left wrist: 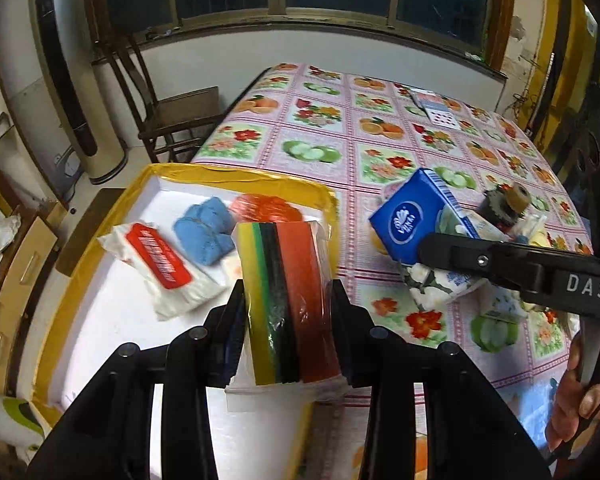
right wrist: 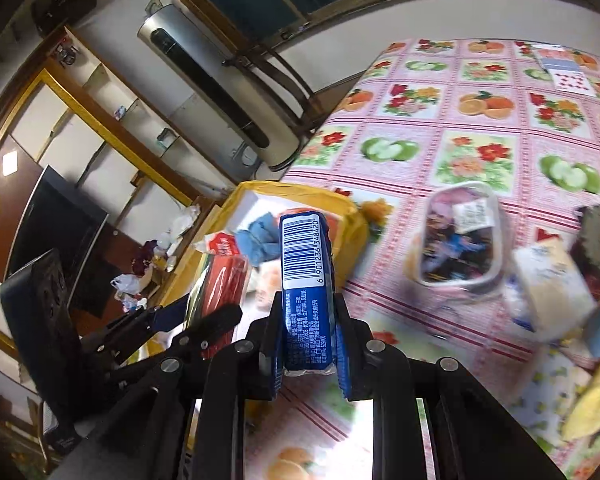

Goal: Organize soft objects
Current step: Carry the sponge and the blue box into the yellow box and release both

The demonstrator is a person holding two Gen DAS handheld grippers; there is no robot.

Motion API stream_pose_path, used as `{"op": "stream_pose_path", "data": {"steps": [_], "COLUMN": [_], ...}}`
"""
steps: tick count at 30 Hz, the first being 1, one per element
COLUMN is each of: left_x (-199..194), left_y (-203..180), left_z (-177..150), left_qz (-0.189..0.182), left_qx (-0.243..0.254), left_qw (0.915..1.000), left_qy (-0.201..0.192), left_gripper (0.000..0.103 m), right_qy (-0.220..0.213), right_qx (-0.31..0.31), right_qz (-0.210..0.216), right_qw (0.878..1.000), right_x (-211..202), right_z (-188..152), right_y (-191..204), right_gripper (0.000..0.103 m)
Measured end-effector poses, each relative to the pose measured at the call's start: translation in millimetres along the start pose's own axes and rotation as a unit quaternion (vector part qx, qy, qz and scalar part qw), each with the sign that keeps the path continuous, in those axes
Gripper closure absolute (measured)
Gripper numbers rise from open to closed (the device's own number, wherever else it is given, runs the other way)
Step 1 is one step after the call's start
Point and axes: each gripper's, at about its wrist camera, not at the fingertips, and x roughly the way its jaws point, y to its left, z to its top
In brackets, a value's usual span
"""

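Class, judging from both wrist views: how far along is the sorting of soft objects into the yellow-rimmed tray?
Done: a red-labelled tissue pack and blue cloth lie in the tray.
In hand: left gripper holds a wrapped sponge stack; right gripper holds a blue tissue pack.
Left: several packs on the tablecloth.

Both wrist views close, angled down – share tray [left wrist: 236, 174] (yellow-rimmed).

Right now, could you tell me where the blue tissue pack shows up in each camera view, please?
Left wrist view: blue tissue pack right of centre, above the tablecloth.
Right wrist view: bottom centre, pack held upright in the right tool.
Shared landmark: the yellow-rimmed tray.
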Motion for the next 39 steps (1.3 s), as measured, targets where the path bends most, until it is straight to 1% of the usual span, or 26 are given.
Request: {"op": "stream_pose_path", "data": {"steps": [2, 6, 10, 12, 14, 16, 17, 18, 19, 20, 21, 22, 24, 27, 28, 29, 30, 32, 34, 36, 37, 39], "left_x": [4.7, 21.3, 34.9, 37.4, 39.0, 40.3, 41.4, 41.9, 41.7, 41.1, 40.2, 38.3, 32.6, 18.5, 13.2, 8.0, 2.8, -6.1, -10.8, -10.6, -8.5, -2.8], "left_y": [23.2, 56.0, 75.1, 80.1, 82.9, 83.7, 83.2, 82.6, 82.0, 81.1, 80.2, 79.1, 77.3, 71.3, 67.1, 61.5, 54.9, 40.4, 18.9, -4.6, -16.3, -40.9], "left_z": [2.2, -0.6, -10.4, -14.8, -18.2, -21.0, -22.6, -23.4, -24.8, -26.2, -26.8, -27.3, -28.3, -28.4, -27.7, -26.9, -26.3, -25.7, -23.5, -22.1, -21.0, -19.5], "left_qz": [0.021, 0.045, 0.054, 0.057, 0.053, 0.055, 0.055, 0.052, 0.048, 0.046, 0.045, 0.042, 0.037, 0.021, 0.016, 0.009, -0.003, -0.026, -0.046, -0.075, -0.085, -0.094], "left_qx": [-0.015, -0.040, -0.057, -0.061, -0.064, -0.065, -0.065, -0.066, -0.068, -0.069, -0.070, -0.070, -0.075, -0.083, -0.082, -0.080, -0.078, -0.068, -0.049, -0.030, -0.020, 0.002], "left_qw": [0.9997, 0.9980, 0.9965, 0.9960, 0.9958, 0.9955, 0.9951, 0.9950, 0.9948, 0.9947, 0.9947, 0.9948, 0.9949, 0.9951, 0.9956, 0.9961, 0.9965, 0.9971, 0.9976, 0.9964, 0.9958, 0.9949], "left_qy": [0.002, 0.016, 0.030, 0.032, 0.037, 0.044, 0.050, 0.055, 0.059, 0.061, 0.061, 0.060, 0.057, 0.049, 0.042, 0.036, 0.030, 0.020, 0.019, 0.024, 0.029, 0.038], "left_gripper": [0.067, 0.067, 0.067, 0.067, 0.066, 0.064, 0.062, 0.061, 0.057, 0.050, 0.047, 0.045, 0.045, 0.045, 0.040, 0.030, 0.027, 0.026, 0.026, 0.025, 0.025, 0.025], "right_qy": [0.006, 0.029, 0.055, 0.062, 0.064, 0.057, 0.056, 0.054, 0.050, 0.046, 0.039, 0.034, 0.023, 0.005, -0.002, -0.008, -0.011, -0.020, -0.034, -0.053, -0.063, -0.079], "right_qx": [-0.004, -0.014, -0.023, -0.035, -0.046, -0.049, -0.050, -0.051, -0.052, -0.053, -0.053, -0.052, -0.045, -0.027, -0.021, -0.017, -0.015, -0.004, 0.011, 0.037, 0.049, 0.071], "right_qz": [0.010, 0.009, -0.001, -0.009, -0.008, -0.002, 0.000, 0.001, -0.003, -0.007, -0.010, -0.008, -0.002, 0.014, 0.015, 0.016, 0.015, 0.006, -0.007, -0.016, -0.021, -0.035], "right_qw": [1.000, 0.999, 0.998, 0.997, 0.997, 0.997, 0.997, 0.997, 0.997, 0.998, 0.998, 0.998, 0.999, 1.000, 1.000, 1.000, 1.000, 1.000, 0.999, 0.998, 0.997, 0.994], "right_x": [15.8, 50.7, 85.5, 95.1, 98.8, 95.8, 93.8, 90.6, 85.5, 81.3, 74.9, 69.1, 54.3, 27.4, 17.1, 8.2, -1.0, -21.0, -44.0, -70.8, -83.6, -107.8], "right_z": [5.8, 10.4, 5.3, -0.7, -6.8, -9.9, -10.8, -12.3, -14.0, -15.6, -17.6, -17.8, -20.7, -28.8, -33.4, -37.9, -42.5, -51.4, -59.7, -68.6, -72.9, -82.0], "right_y": [14.0, 38.0, 53.6, 60.8, 67.4, 69.4, 69.6, 69.2, 68.5, 68.0, 66.7, 63.9, 58.0, 42.4, 35.5, 29.5, 23.5, 6.9, -13.7, -37.2, -49.1, -71.6], "right_gripper": [0.082, 0.082, 0.082, 0.079, 0.078, 0.070, 0.059, 0.051, 0.049, 0.048, 0.048, 0.048, 0.048, 0.041, 0.040, 0.040, 0.040, 0.040, 0.040, 0.039, 0.036, 0.034]}}
